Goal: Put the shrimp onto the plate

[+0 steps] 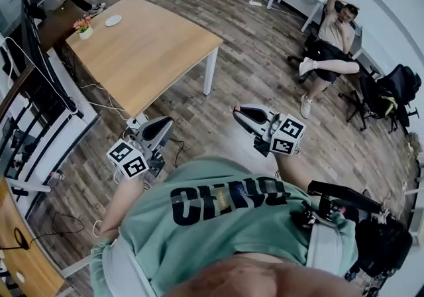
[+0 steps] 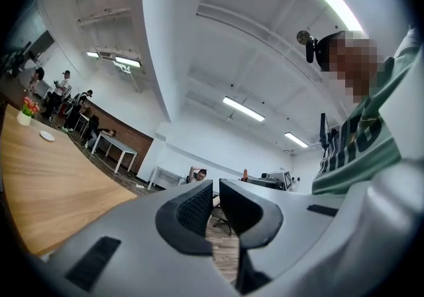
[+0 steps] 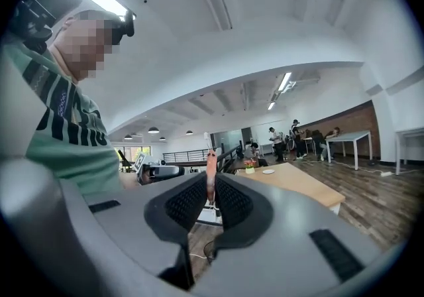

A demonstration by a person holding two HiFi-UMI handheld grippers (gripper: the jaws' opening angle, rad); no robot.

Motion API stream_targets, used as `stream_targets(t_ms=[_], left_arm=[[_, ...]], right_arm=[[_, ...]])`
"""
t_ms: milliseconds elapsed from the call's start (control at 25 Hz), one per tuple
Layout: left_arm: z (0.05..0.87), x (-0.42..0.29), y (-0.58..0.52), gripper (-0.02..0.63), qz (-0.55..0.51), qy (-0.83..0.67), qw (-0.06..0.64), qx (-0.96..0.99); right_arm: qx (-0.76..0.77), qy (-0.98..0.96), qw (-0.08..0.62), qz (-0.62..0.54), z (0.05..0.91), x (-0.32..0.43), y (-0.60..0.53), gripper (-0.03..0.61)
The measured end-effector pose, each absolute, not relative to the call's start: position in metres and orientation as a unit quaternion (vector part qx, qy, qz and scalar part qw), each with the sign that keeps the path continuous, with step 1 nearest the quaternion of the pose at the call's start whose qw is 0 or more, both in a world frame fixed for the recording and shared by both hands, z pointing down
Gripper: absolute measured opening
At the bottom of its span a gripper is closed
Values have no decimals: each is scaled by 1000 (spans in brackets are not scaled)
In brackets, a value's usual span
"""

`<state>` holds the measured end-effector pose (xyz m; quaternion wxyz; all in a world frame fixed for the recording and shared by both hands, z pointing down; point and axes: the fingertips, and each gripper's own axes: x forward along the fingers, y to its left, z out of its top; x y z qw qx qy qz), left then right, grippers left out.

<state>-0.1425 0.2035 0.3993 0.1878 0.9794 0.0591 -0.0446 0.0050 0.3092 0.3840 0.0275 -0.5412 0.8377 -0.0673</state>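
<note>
A thin pink-orange shrimp stands upright between the pads of my right gripper, which is shut on it. In the head view that gripper hangs over the wood floor in front of my green shirt. My left gripper is beside it, lower left; its jaws stand a narrow gap apart with nothing between them. The small white plate lies at the far end of the wooden table, well ahead of both grippers. It also shows as the plate in the right gripper view.
A flower pot stands next to the plate. A person sits on a chair at the far right, with bags behind. Cables and a socket strip lie on the floor by the table's near corner. A railing runs along the left.
</note>
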Motion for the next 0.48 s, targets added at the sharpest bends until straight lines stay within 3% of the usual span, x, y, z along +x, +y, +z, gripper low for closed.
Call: stream_targets(t_ms=[200,480], left_arm=[[379,-159,121,35,-62,64,161,983],[383,-188,24,35,-64,47,177,981]], right_arm=[[-551,831,40,-60,362,-3,232,41],[-544,835,28,-73,359,-27,136,41]])
